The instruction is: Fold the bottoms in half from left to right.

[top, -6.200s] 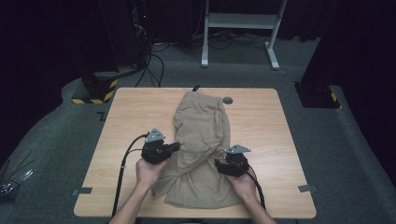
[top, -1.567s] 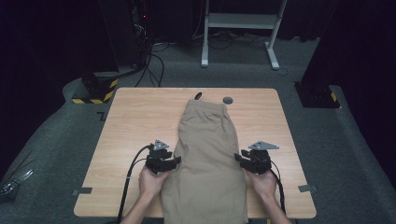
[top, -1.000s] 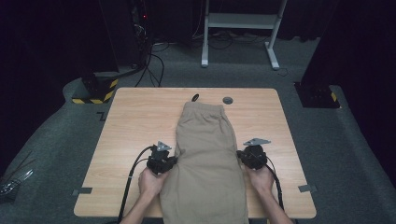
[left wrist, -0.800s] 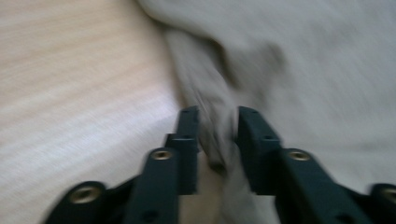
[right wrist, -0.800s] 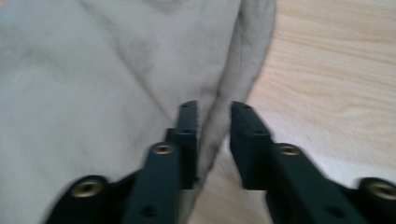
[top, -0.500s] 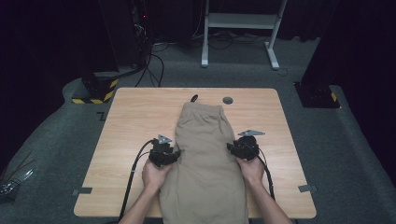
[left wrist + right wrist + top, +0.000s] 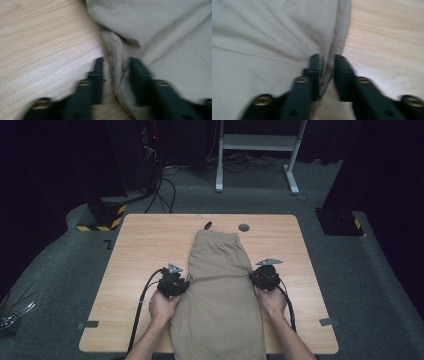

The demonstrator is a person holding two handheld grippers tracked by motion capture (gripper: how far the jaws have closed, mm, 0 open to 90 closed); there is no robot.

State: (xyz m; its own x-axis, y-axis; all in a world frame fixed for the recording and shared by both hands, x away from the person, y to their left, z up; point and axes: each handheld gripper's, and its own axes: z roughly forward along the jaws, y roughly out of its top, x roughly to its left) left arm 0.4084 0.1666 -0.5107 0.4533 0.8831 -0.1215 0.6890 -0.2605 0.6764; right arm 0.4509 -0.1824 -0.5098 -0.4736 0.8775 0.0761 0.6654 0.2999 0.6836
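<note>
Trousers [image 7: 220,285] lie between each hand-held gripper, side edges pinched in both.

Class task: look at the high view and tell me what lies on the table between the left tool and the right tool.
In the high view, the tan trousers span the whole stretch between the left tool and the right tool; each tool sits at one side edge of the cloth.

Both hand-held grippers farther up the trousers' [image 7: 220,290] edges than a second ago, right one [image 7: 263,276] inward.
</note>
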